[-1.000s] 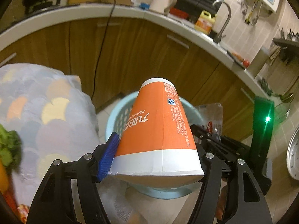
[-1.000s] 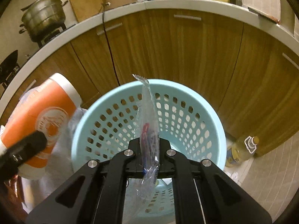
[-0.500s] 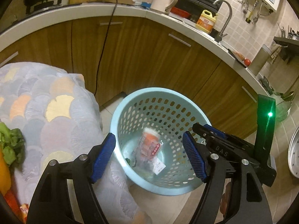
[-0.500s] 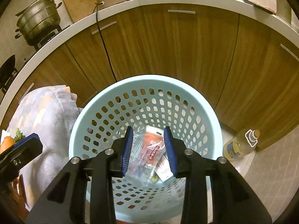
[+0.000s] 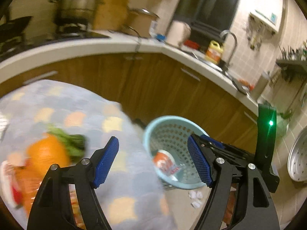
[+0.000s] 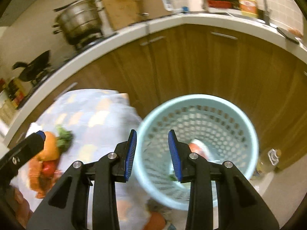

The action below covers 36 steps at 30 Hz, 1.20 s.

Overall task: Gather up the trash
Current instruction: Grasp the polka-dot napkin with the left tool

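1. The left tongs (image 5: 153, 163) are spread wide, with nothing between the blue pads (image 5: 106, 162). They hang above the near right edge of a cloth-covered surface (image 5: 80, 115).
2. The right tongs (image 6: 152, 154) are also parted, though more narrowly, and hold nothing. They sit over the near left rim of the basket (image 6: 243, 118).
3. In the left wrist view the light blue perforated basket (image 5: 167, 123) stands on the floor just right of the surface, between the left tongs' fingers. The other tongs' black body with a green light (image 5: 271, 123) is at its right.
4. The trash lies inside the basket: an orange-and-white paper cup (image 5: 162, 158) on its side at the bottom, with a clear wrapper (image 5: 175, 170) beside it. In the right wrist view the cup (image 6: 197, 147) is partly hidden behind the right finger.
5. Small white scraps (image 5: 195, 197) lie on the floor just near of the basket.
6. On the cloth, left of the left tongs, sit an orange vegetable (image 5: 47, 155) and leafy greens (image 5: 73, 143), both blurred.
7. A yellowish oil bottle (image 6: 268, 162) lies on the floor right of the basket, against the wooden cabinets (image 6: 191, 61).
8. Farther off, the white counter carries a steel steamer pot (image 6: 80, 25), a cutting board (image 6: 120, 5) and a yellow jug (image 6: 247, 2) near the tap.
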Each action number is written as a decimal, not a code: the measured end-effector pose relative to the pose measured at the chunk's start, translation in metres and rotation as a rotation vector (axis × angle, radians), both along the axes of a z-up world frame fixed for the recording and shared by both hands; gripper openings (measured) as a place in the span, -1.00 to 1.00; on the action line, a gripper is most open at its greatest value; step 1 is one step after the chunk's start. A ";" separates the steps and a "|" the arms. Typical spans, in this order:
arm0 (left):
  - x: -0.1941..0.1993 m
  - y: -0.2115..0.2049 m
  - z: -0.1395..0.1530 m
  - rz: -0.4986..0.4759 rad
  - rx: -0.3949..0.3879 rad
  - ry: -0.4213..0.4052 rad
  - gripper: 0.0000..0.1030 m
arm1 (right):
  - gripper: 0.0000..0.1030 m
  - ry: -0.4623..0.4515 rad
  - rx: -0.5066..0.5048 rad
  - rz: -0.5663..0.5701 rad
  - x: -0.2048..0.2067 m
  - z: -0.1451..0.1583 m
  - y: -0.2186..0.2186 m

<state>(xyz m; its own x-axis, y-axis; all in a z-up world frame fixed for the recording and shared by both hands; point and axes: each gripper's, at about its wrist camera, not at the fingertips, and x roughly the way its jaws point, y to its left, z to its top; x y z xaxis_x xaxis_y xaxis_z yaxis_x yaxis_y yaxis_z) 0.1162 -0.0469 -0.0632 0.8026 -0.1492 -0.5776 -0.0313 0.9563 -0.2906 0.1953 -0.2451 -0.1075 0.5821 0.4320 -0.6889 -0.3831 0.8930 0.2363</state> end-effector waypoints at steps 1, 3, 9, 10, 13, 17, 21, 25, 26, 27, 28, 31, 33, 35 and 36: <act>-0.008 0.011 0.003 0.028 0.000 -0.008 0.40 | -0.40 -0.007 -0.001 0.019 -0.005 0.001 0.009; -0.027 0.036 0.008 0.089 -0.004 -0.021 0.40 | -0.40 -0.015 -0.005 0.063 -0.016 0.002 0.031; -0.072 0.129 0.014 0.322 -0.030 -0.030 0.40 | -0.40 -0.004 -0.018 0.178 -0.041 -0.012 0.088; -0.078 0.142 0.014 0.354 -0.036 -0.026 0.40 | -0.40 -0.007 -0.018 0.189 -0.043 -0.015 0.094; -0.090 0.185 0.009 0.445 -0.034 -0.006 0.40 | -0.38 -0.020 -0.038 0.211 -0.047 -0.029 0.115; -0.089 0.237 -0.005 0.509 0.018 0.070 0.48 | -0.37 0.014 -0.067 0.222 -0.045 -0.052 0.133; -0.074 0.281 -0.028 0.549 0.024 0.156 0.52 | -0.37 0.037 -0.069 0.225 -0.043 -0.059 0.136; -0.064 0.308 -0.050 0.551 0.003 0.195 0.54 | -0.17 0.051 -0.058 0.219 -0.039 -0.061 0.133; -0.059 0.313 -0.053 0.551 0.000 0.205 0.54 | -0.16 0.047 -0.068 0.222 -0.039 -0.061 0.135; -0.054 0.317 -0.059 0.542 -0.006 0.217 0.54 | -0.13 0.044 -0.075 0.224 -0.040 -0.061 0.136; -0.048 0.320 -0.064 0.533 -0.011 0.230 0.54 | -0.12 0.035 -0.088 0.230 -0.042 -0.060 0.139; -0.036 0.318 -0.068 0.529 0.021 0.227 0.52 | -0.12 0.018 -0.087 0.243 -0.045 -0.053 0.142; -0.030 0.314 -0.070 0.530 0.051 0.234 0.36 | -0.11 0.003 -0.080 0.254 -0.046 -0.044 0.146; -0.026 0.309 -0.070 0.520 0.080 0.234 -0.05 | -0.08 -0.021 -0.065 0.265 -0.047 -0.031 0.150; -0.026 0.307 -0.070 0.517 0.093 0.228 -0.10 | -0.05 -0.026 -0.051 0.273 -0.048 -0.026 0.152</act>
